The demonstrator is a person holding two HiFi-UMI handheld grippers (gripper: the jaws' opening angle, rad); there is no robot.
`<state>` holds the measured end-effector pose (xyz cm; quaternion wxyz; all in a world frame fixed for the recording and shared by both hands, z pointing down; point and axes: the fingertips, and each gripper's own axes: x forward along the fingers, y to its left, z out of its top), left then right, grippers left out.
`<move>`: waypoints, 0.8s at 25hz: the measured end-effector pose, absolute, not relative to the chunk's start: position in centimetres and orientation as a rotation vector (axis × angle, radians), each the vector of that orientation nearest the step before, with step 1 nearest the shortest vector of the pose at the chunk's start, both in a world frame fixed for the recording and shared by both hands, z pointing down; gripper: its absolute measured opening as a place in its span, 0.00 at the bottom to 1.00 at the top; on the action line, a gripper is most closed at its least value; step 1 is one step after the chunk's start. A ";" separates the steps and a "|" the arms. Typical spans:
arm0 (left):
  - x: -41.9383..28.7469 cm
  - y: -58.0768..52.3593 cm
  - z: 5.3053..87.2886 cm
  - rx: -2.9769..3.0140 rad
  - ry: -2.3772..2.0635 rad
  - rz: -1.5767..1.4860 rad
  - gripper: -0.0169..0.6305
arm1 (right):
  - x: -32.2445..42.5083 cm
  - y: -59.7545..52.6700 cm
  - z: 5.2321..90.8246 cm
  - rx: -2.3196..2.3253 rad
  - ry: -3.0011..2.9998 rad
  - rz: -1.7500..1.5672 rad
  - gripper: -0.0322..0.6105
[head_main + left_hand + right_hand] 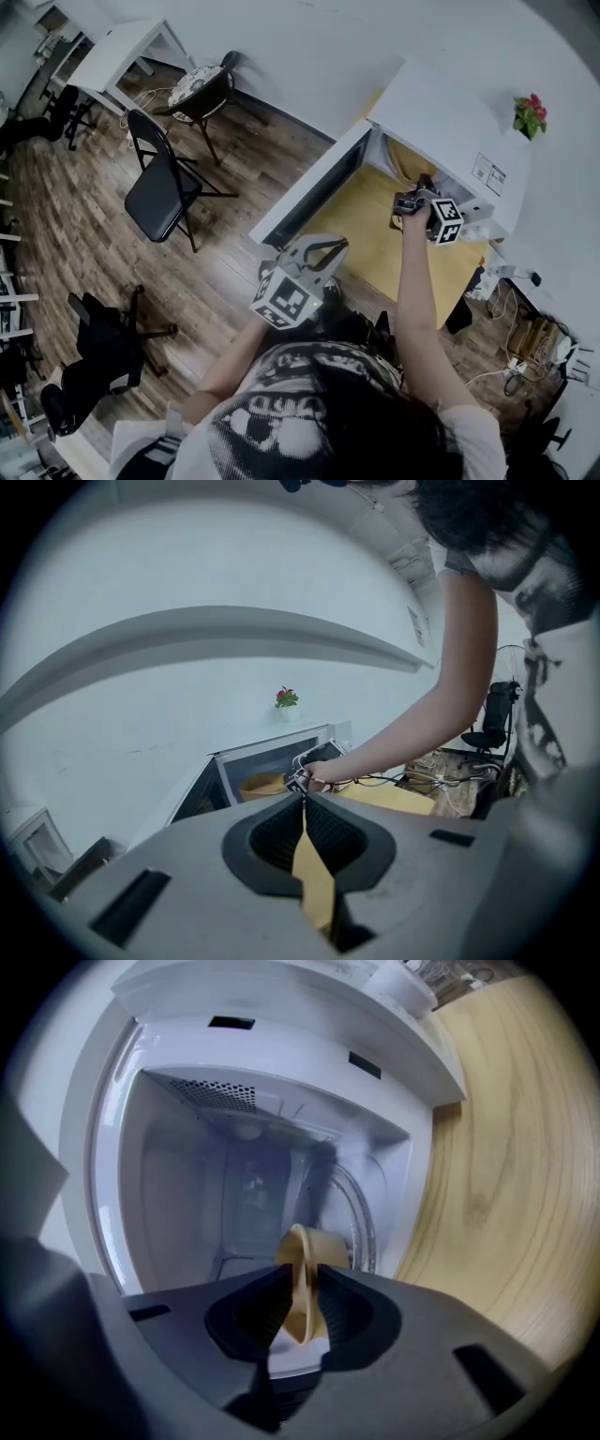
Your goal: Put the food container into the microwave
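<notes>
The white microwave (450, 122) stands on a yellow table (370, 239) with its door (305, 192) swung open to the left. My right gripper (412, 202) is at the mouth of the cavity (216, 1176), shut on the rim of a tan food container (319, 1246). The container hangs just inside, over the glass turntable (364, 1213). In the left gripper view the container (262, 785) shows inside the opening, beside the right gripper (298, 778). My left gripper (319, 255) hangs lower, in front of the door, with its jaw tips together and nothing held.
A small pot of red flowers (530, 112) sits on top of the microwave. A black folding chair (159, 187), a round-seat chair (202, 89) and a white table (117, 52) stand to the left on the wood floor. Cables (525, 337) lie at the right.
</notes>
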<state>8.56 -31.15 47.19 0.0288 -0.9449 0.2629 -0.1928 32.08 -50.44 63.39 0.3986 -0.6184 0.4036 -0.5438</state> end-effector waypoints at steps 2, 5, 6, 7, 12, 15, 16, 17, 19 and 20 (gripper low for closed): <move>8.2 -30.9 47.1 -2.912 0.814 -0.597 0.04 | 31.8 -50.5 62.9 -1.570 1.062 -1.373 0.17; 7.8 -30.5 47.0 -2.913 0.815 -0.591 0.04 | 31.2 -49.7 62.4 -1.584 1.123 -1.376 0.19; 7.8 -30.3 47.0 -2.914 0.812 -0.587 0.04 | 31.1 -49.3 62.3 -1.587 1.143 -1.377 0.20; 7.8 -30.2 46.9 -2.915 0.807 -0.582 0.04 | 30.9 -48.8 62.1 -1.588 1.166 -1.376 0.20; 7.4 -29.2 46.7 -2.921 0.788 -0.552 0.04 | 29.2 -45.2 60.3 -1.580 1.331 -1.370 0.20; 6.8 -28.4 46.6 -2.928 0.782 -0.538 0.04 | 27.5 -42.5 59.2 -1.580 1.434 -1.383 0.20; 6.5 -28.0 46.7 -2.931 0.780 -0.534 0.04 | 26.8 -41.5 58.7 -1.575 1.471 -1.381 0.20; 6.2 -27.5 46.7 -2.934 0.777 -0.529 0.04 | 26.2 -40.5 58.1 -1.569 1.509 -1.374 0.20; 5.6 -26.6 46.7 -2.938 0.767 -0.522 0.04 | 24.7 -38.5 56.7 -1.552 1.584 -1.355 0.19; 5.3 -26.0 46.7 -2.939 0.760 -0.519 0.04 | 23.9 -37.4 56.0 -1.540 1.620 -1.345 0.19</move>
